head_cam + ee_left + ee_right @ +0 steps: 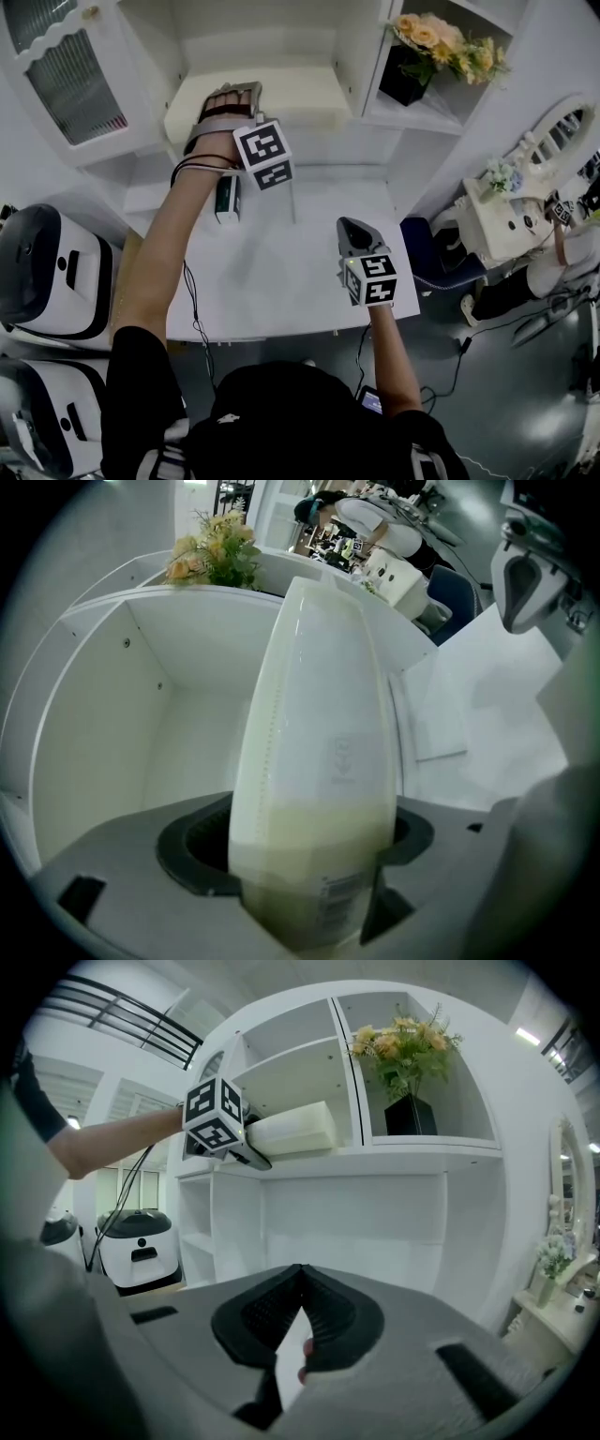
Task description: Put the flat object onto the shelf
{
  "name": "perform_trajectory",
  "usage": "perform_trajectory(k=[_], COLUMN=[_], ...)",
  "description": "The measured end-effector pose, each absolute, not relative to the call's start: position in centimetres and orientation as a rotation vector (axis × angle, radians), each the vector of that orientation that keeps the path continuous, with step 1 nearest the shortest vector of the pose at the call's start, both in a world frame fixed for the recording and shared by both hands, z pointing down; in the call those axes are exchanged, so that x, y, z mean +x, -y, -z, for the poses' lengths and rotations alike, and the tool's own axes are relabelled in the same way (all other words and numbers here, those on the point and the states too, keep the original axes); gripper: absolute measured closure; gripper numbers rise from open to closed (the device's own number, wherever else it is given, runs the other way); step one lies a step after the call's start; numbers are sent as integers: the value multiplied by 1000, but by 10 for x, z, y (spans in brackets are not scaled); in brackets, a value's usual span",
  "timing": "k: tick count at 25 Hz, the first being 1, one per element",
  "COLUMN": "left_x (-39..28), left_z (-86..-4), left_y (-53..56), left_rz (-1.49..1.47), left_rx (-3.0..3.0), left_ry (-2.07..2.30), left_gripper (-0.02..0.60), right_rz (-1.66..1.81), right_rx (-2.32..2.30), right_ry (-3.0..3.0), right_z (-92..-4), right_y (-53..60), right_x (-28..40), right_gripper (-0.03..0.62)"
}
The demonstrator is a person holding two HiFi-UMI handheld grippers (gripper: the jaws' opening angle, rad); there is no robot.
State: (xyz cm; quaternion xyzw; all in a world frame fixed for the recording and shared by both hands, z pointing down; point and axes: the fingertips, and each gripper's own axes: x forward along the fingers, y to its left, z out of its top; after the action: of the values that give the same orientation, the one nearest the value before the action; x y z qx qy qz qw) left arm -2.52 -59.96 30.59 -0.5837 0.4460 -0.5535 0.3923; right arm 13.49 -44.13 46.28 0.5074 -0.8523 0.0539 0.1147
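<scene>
The flat object is a cream-white soft pack lying in the middle shelf compartment. My left gripper reaches up to the pack's left end. In the left gripper view the pack fills the gap between the two jaws, both pads touching it, with the compartment wall behind. The right gripper view shows the pack resting on the shelf with the left gripper at its end. My right gripper hangs over the white table, shut and holding nothing.
A black vase of yellow flowers fills the compartment right of the pack. A small dark device lies on the white table. White machines stand at left, a glass cabinet door upper left, a white dresser at right.
</scene>
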Motion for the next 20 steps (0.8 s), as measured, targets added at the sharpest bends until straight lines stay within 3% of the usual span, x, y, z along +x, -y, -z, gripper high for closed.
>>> perform_trajectory(k=[20], left_x=[-25], left_z=[-316], left_y=[631], left_rz=[1438], left_rx=[-1563], left_ry=[-1134], left_gripper=[152], right_rz=[-188], right_rx=[1473], right_ry=[2457], right_z=[-480], right_y=[446], right_x=[138], right_gripper=[594])
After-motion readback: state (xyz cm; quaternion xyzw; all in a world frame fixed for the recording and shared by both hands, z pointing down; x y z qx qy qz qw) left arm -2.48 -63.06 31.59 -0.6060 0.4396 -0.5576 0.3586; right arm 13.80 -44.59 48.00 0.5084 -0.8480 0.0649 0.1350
